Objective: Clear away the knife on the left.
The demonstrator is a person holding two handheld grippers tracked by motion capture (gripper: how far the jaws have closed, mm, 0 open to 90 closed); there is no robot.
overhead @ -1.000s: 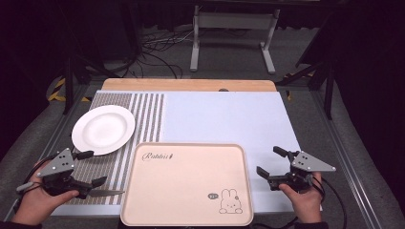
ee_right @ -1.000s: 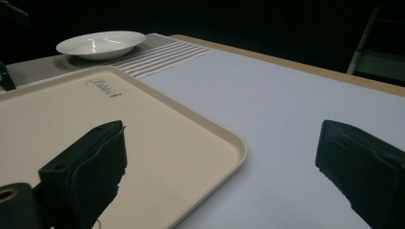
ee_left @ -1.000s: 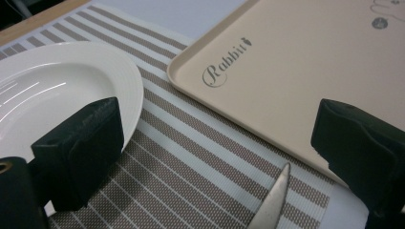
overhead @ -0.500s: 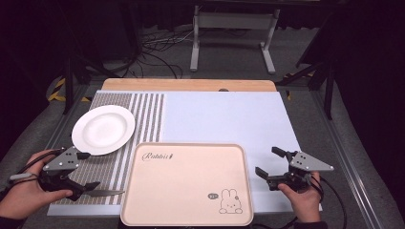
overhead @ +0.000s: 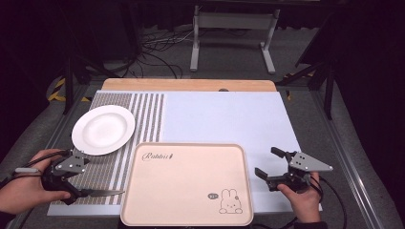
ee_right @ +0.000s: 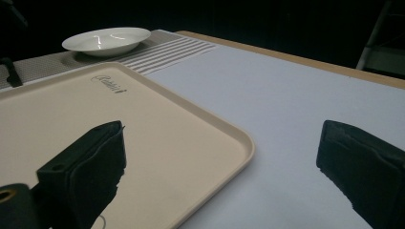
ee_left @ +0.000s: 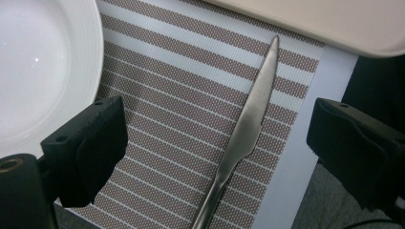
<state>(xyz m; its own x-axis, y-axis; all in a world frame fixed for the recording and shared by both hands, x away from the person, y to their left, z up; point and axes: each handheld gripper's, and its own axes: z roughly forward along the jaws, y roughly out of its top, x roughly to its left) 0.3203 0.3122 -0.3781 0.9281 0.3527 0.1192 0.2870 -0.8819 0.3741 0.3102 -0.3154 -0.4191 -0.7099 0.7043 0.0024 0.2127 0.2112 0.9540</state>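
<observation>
straddling the knife (ee_left: pixel 248 129), which lies flat on the striped mat (ee_left: pixel 181 143) between plate (ee_left: pixel 43 67) and tray (ee_left: pixel 334 24), the left gripper (overhead: pixel 81 186) is spread wide. closing too high could skid the thin blade sideways; the right gripper (overhead: pixel 273 164) hangs open beside the tray.

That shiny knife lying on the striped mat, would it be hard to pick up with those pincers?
Probably a bit tricky. The knife looks like polished metal, so it may slip between the pads. It lies flat on the woven mat, leaving little edge to catch. It seems stiff, so it shouldn't bend, and being flat it is unlikely to roll. The left tool straddles it, jaws open.
</observation>
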